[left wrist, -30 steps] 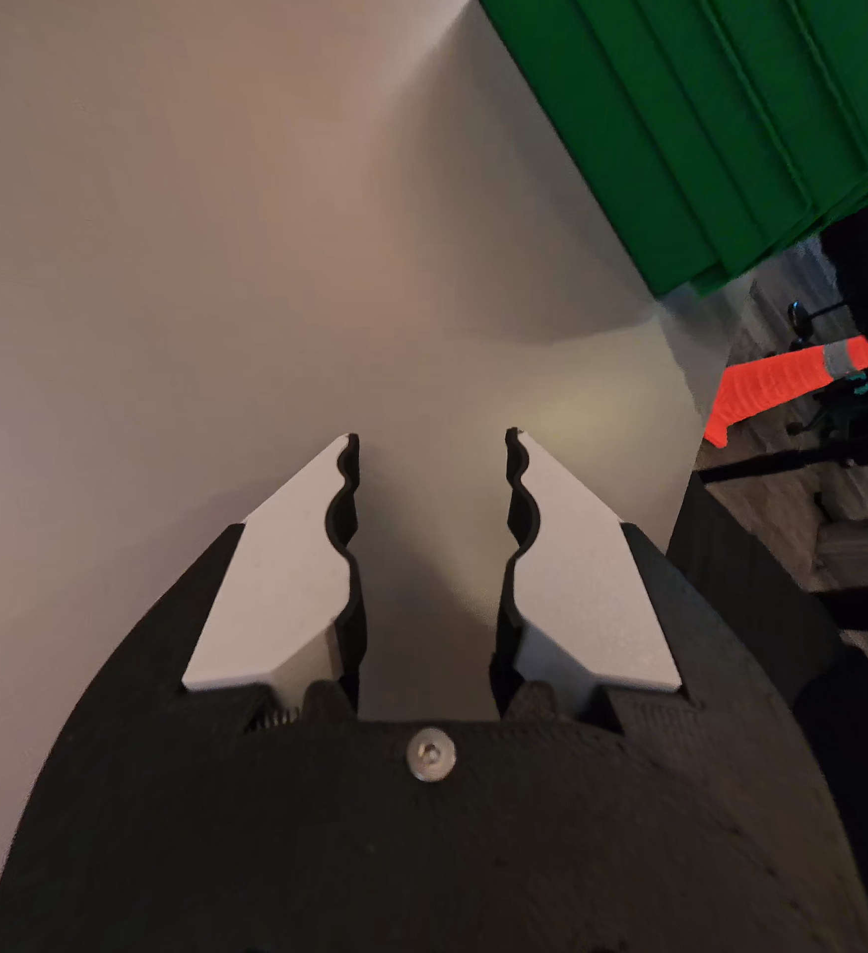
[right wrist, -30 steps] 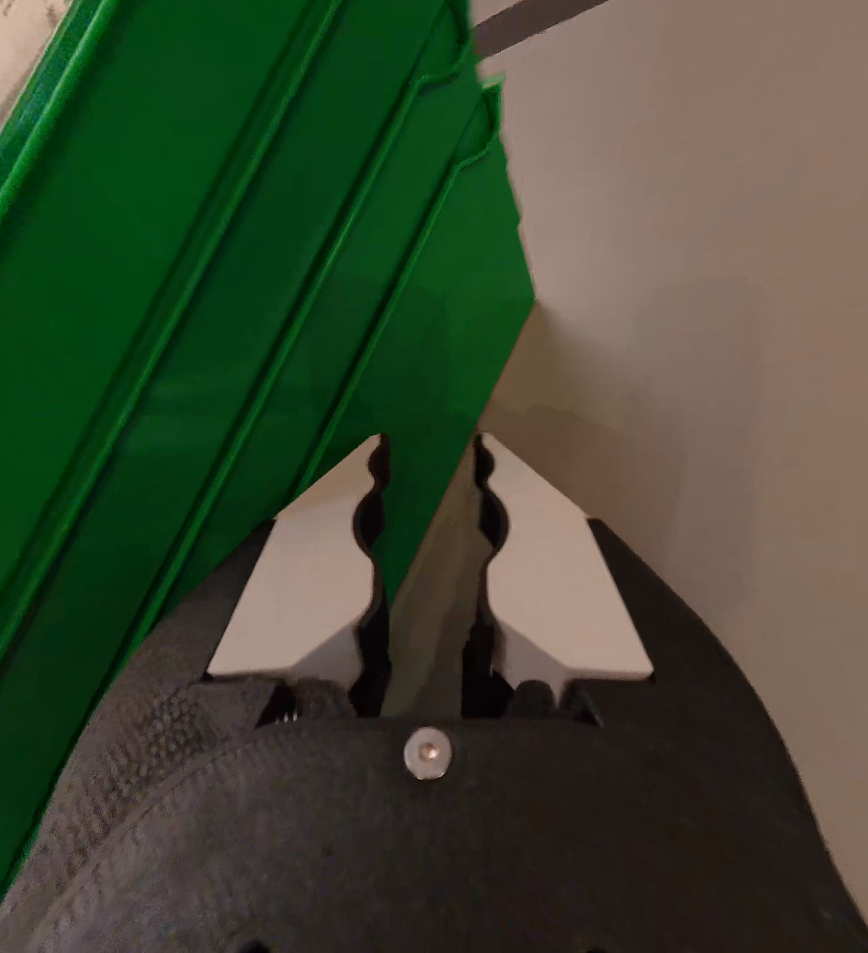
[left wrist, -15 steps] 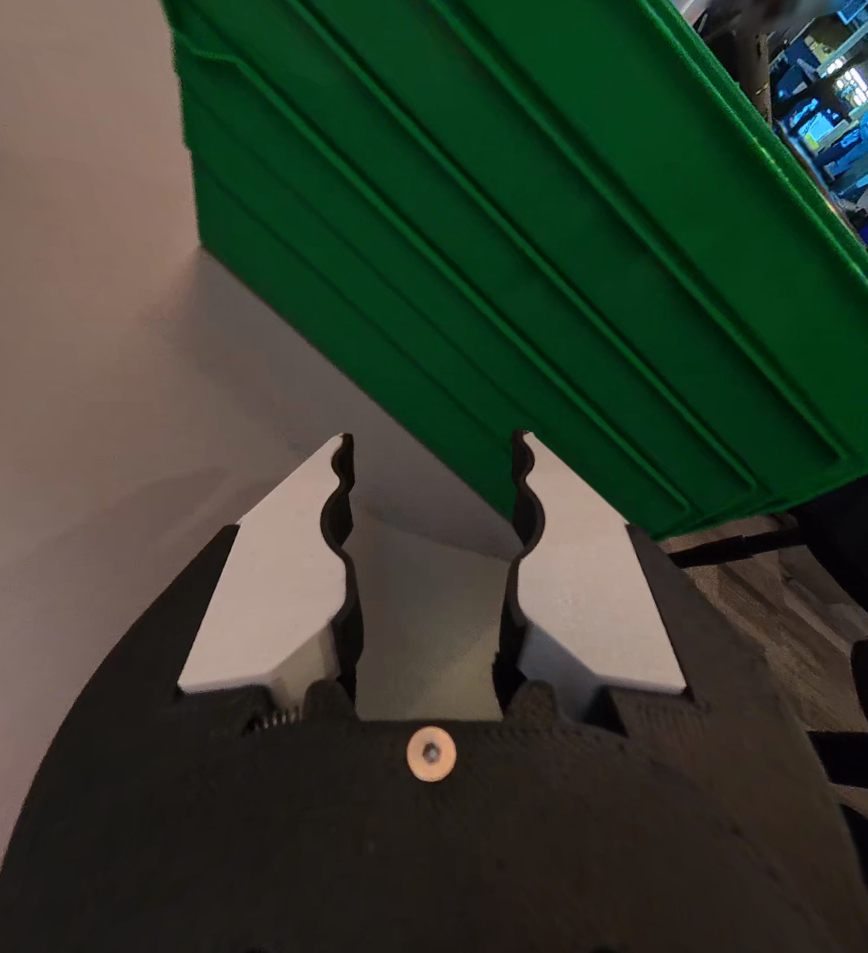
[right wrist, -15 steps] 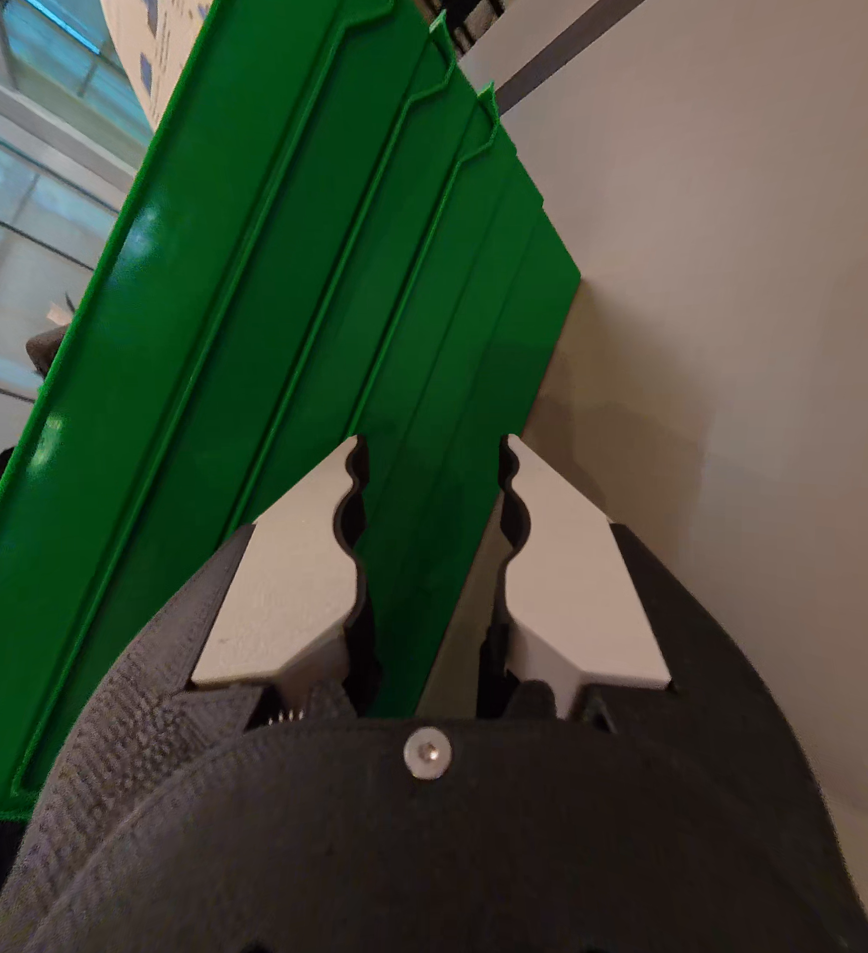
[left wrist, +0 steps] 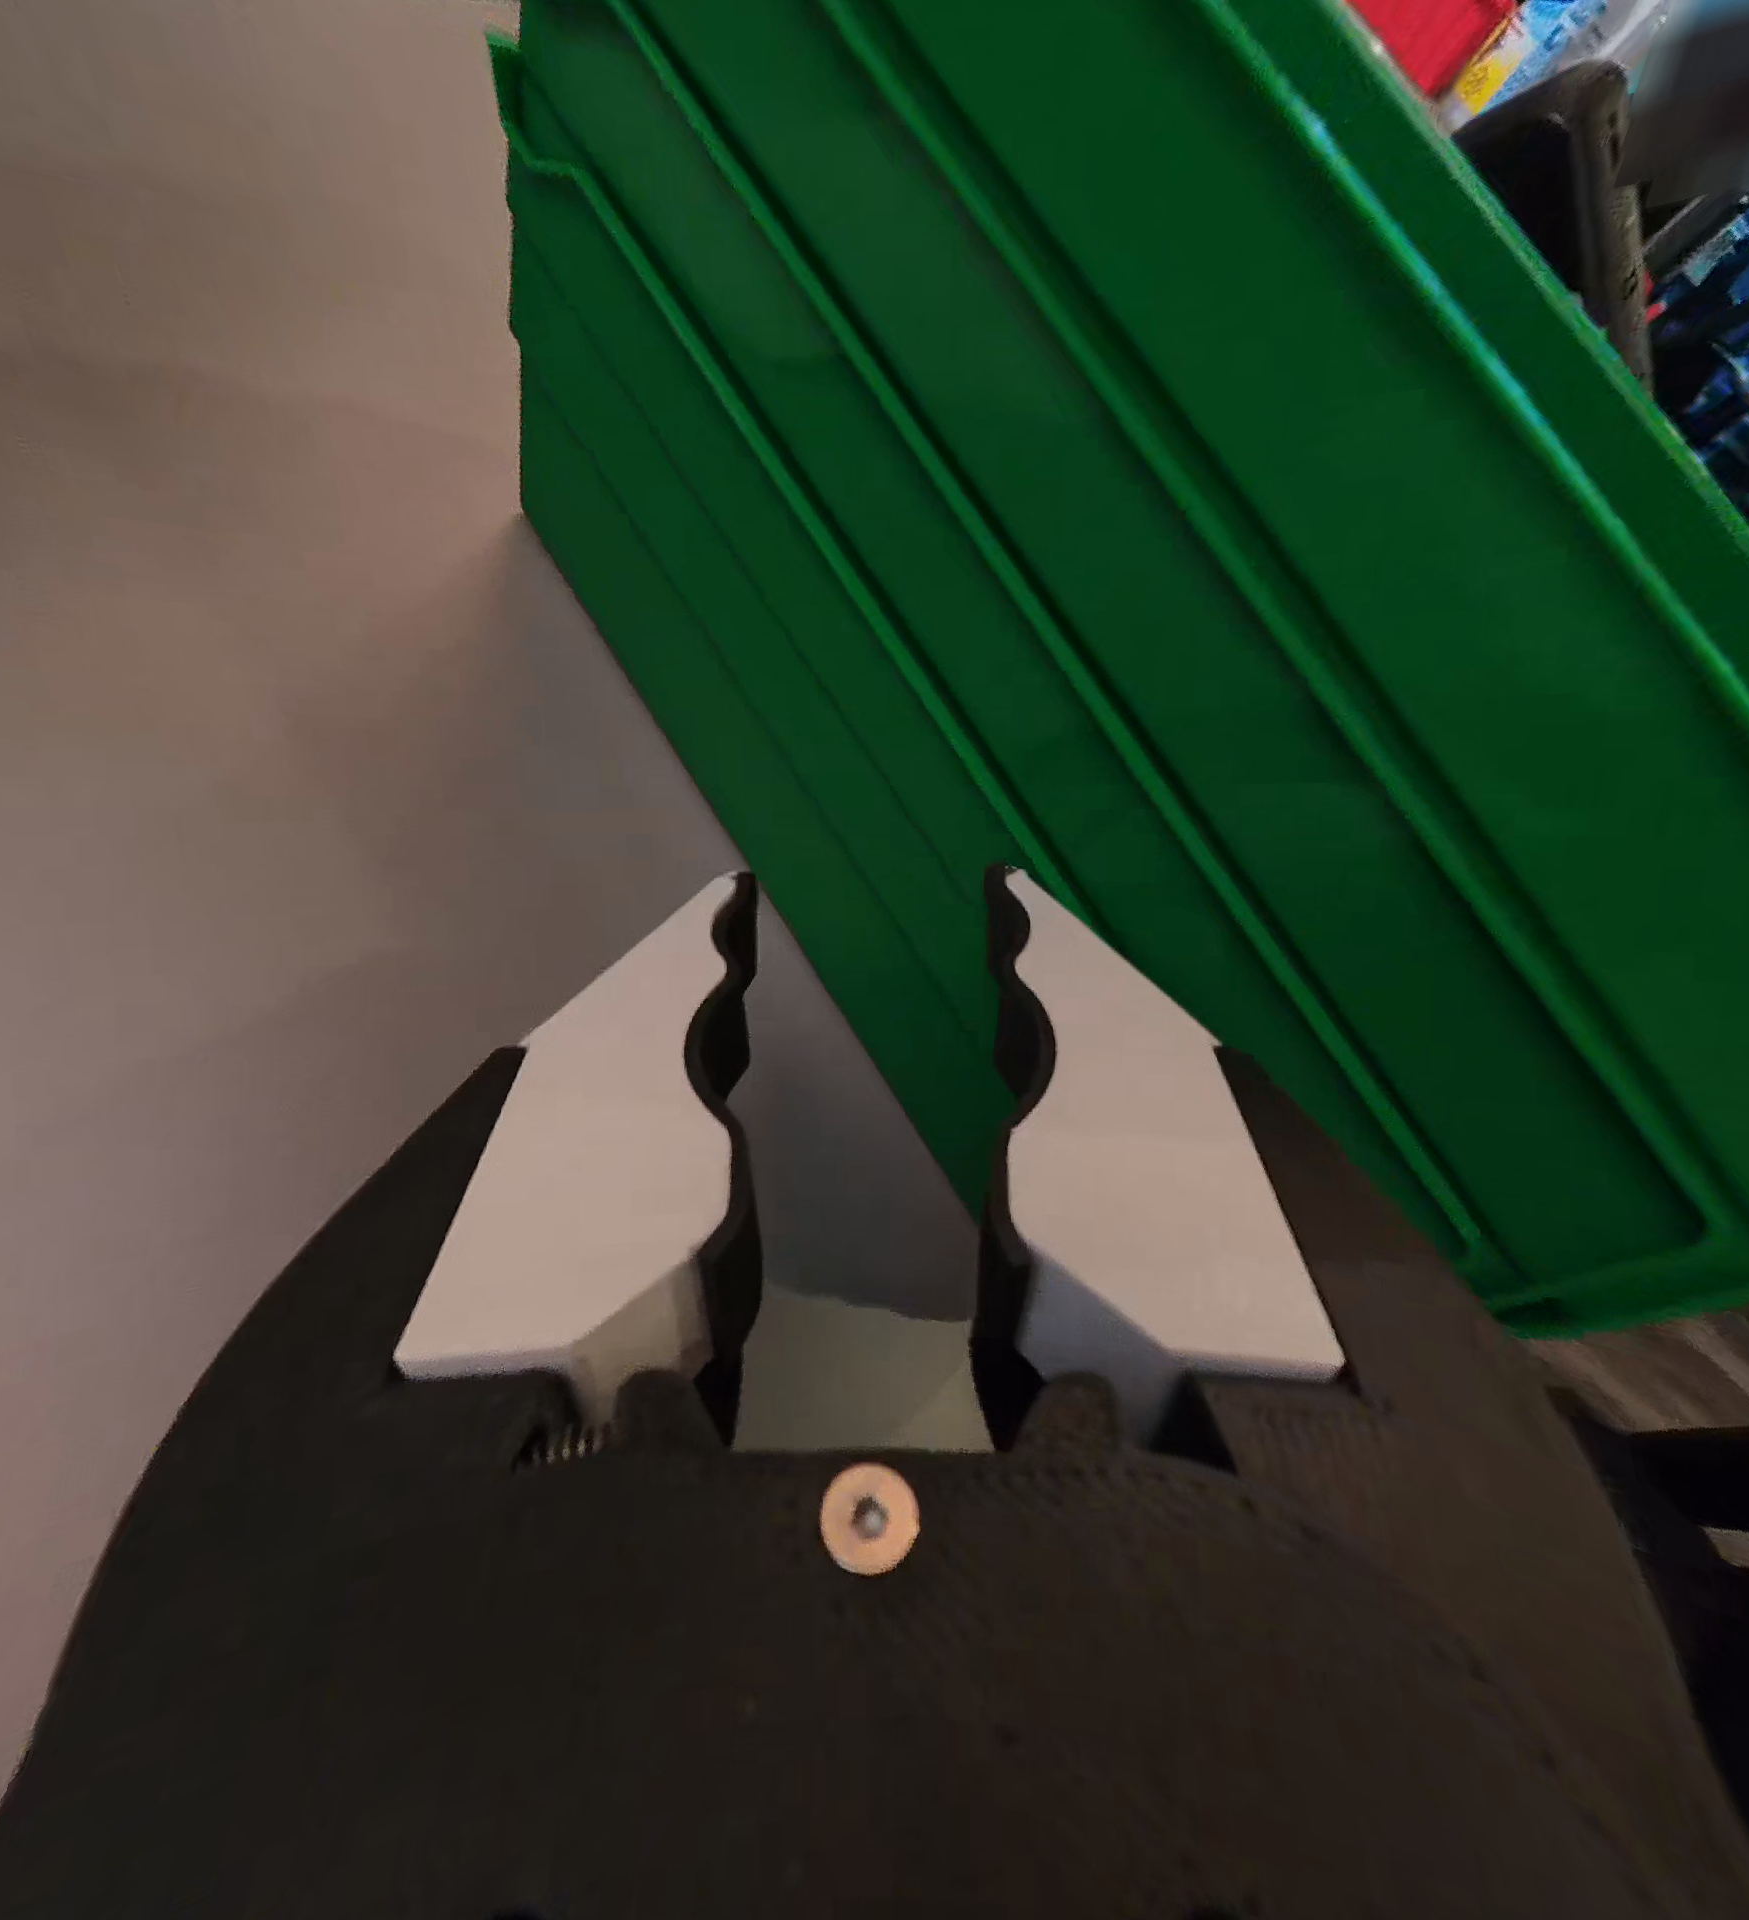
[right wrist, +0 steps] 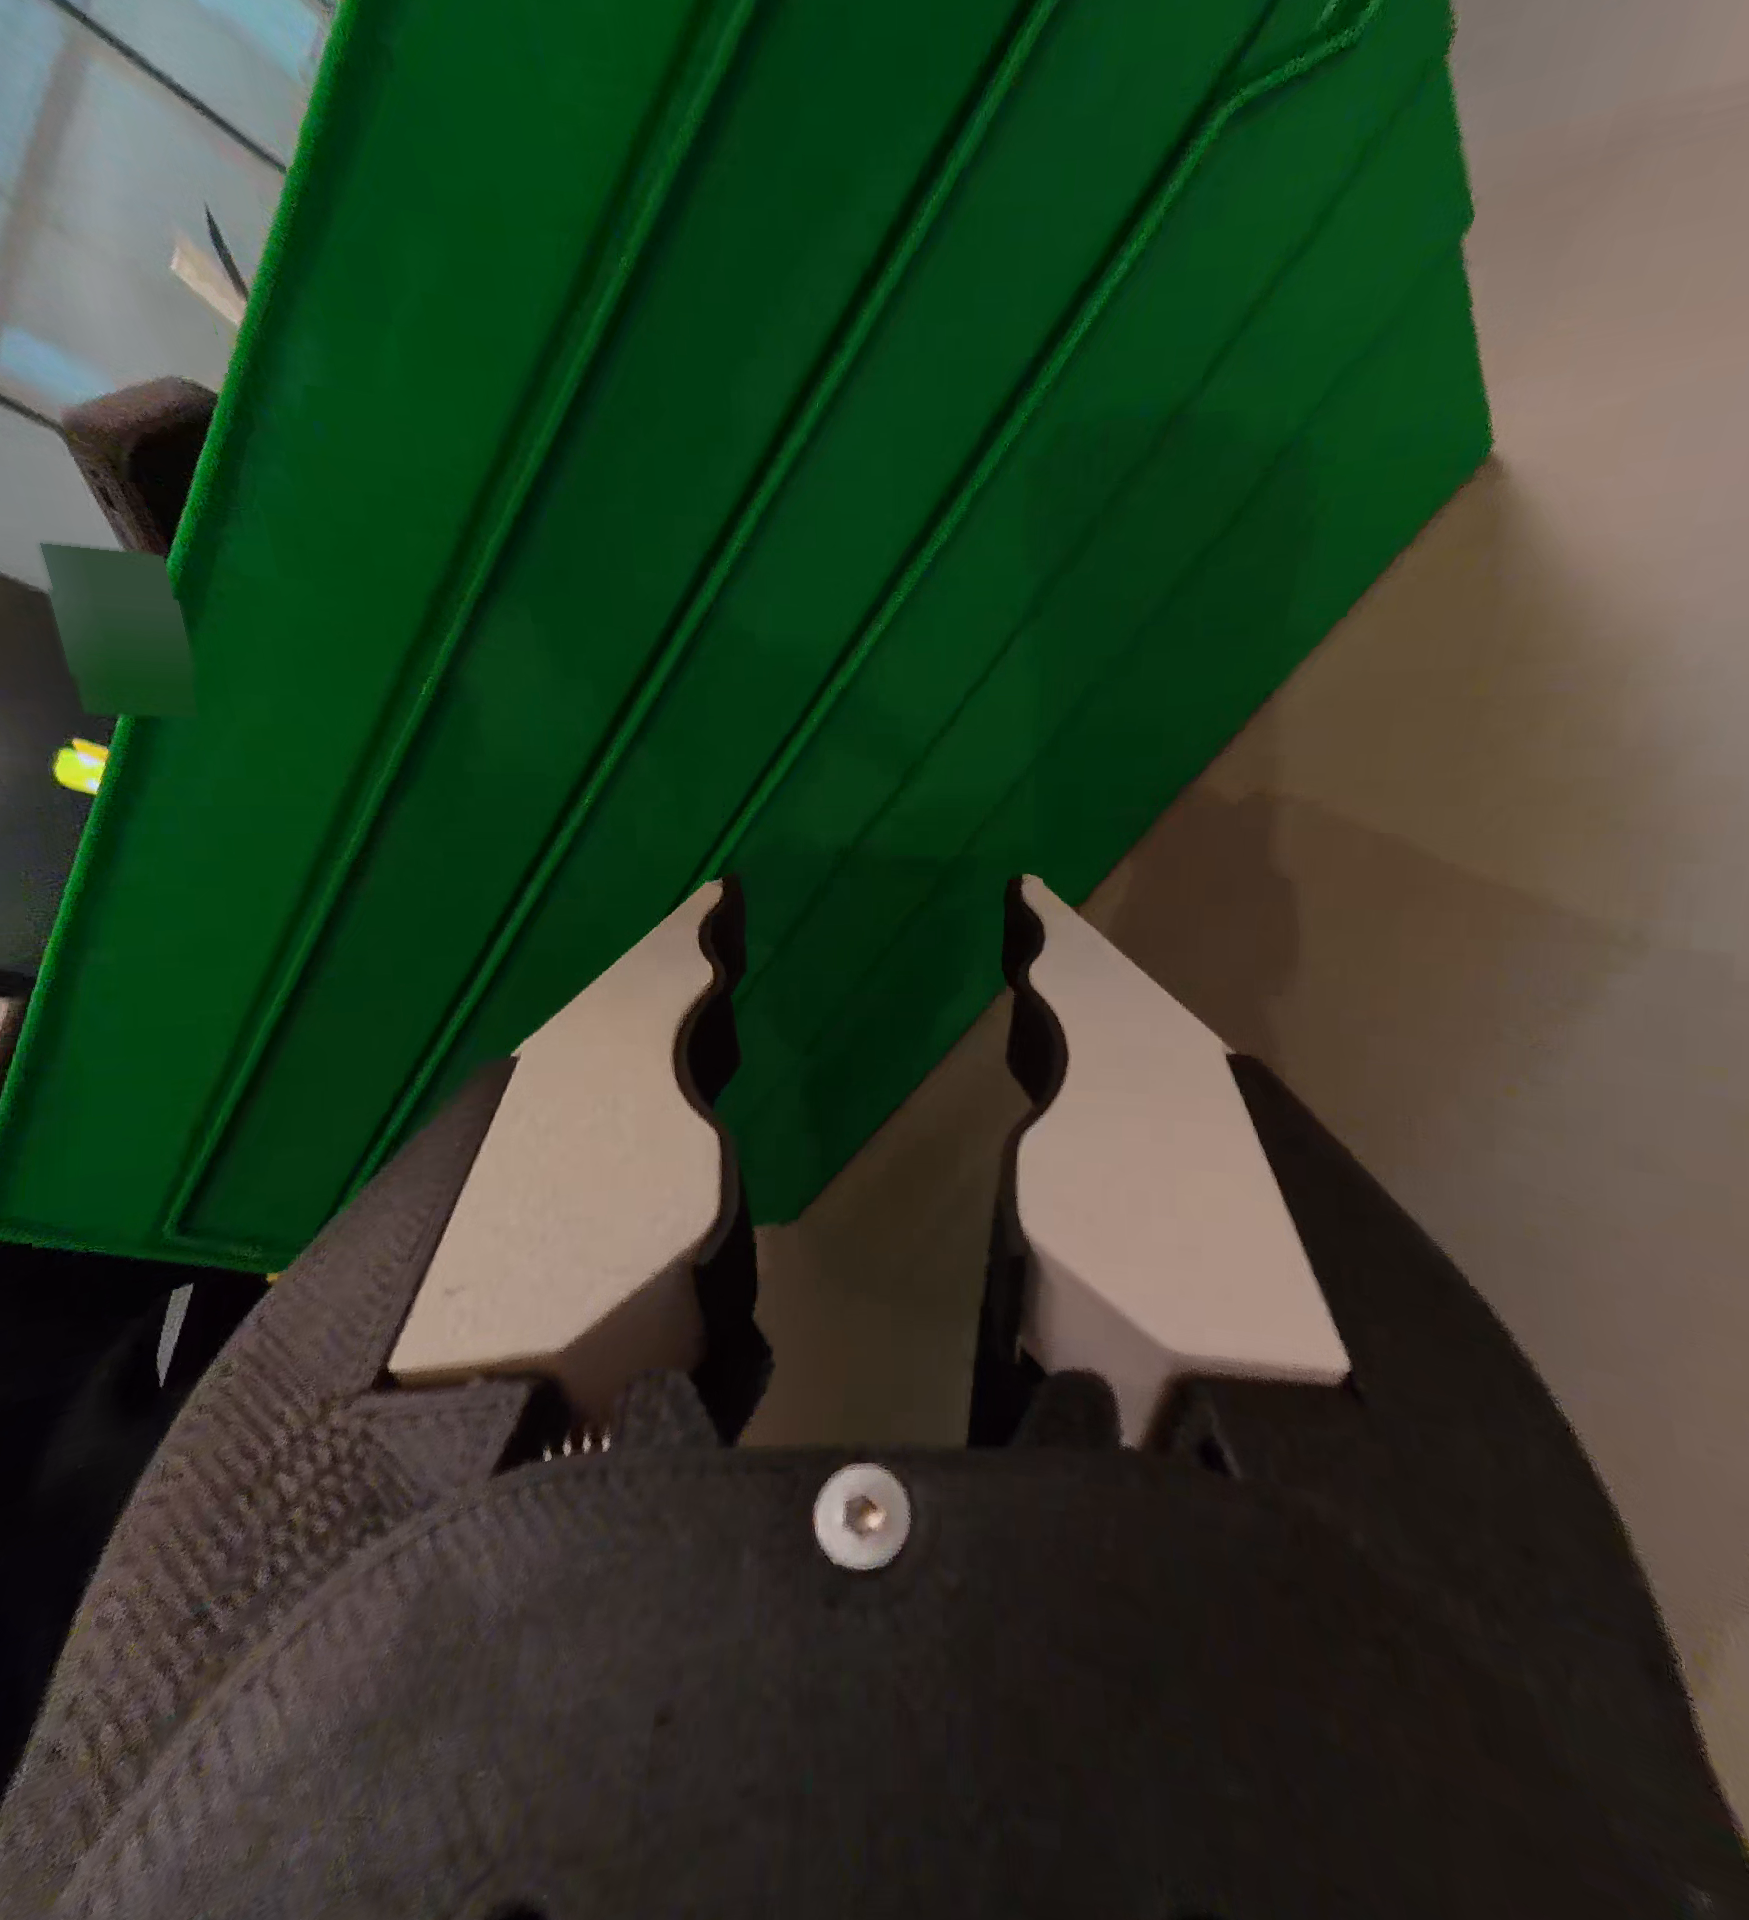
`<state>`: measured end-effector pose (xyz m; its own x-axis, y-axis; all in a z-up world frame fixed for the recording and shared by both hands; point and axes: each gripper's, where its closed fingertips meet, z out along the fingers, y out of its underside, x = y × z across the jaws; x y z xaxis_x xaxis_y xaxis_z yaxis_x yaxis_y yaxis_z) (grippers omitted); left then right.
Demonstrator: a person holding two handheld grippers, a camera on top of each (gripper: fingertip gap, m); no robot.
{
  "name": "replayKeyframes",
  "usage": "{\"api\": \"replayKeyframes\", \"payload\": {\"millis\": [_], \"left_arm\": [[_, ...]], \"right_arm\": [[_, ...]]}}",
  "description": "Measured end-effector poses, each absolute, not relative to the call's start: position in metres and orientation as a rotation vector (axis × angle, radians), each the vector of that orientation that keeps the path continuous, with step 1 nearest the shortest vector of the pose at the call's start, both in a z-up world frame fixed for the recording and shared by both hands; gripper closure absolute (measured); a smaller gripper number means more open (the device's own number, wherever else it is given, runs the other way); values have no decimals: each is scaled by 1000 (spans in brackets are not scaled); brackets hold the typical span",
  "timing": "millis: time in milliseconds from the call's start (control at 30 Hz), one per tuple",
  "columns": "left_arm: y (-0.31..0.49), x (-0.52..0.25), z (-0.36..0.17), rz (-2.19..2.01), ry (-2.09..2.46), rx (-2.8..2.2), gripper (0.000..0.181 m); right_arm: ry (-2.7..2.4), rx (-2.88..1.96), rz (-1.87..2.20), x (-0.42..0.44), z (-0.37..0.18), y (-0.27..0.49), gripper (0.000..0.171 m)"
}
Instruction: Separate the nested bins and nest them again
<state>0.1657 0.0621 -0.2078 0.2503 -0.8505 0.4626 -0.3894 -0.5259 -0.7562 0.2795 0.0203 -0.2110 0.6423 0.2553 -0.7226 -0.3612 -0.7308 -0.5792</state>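
In the left wrist view the left tool, jaws apart and empty, nears the green nested bins on the worktop toward 1 o'clock, while in the right wrist view the right tool, equally open and empty, faces their ribbed wall toward 11 o'clock, so separation seems unstarted and gripping a rim comes next.

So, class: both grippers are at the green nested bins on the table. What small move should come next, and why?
Probably ease both grippers forward until a side rim sits between each pair of jaws. The left gripper and right gripper are both open, and the green nested bins rest unseparated on the table; no rim is gripped yet.
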Motion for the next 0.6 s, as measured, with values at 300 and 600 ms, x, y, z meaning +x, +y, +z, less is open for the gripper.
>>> {"api": "replayKeyframes", "payload": {"millis": [300,600], "left_arm": [[84,85,-206,-1133,1050,-2058,145],[105,11,-207,-1075,889,-2119,149]], "right_arm": [[-51,-2217,1158,197,-215,40,115],[-110,-2229,1213,126,-215,73,116]]}}
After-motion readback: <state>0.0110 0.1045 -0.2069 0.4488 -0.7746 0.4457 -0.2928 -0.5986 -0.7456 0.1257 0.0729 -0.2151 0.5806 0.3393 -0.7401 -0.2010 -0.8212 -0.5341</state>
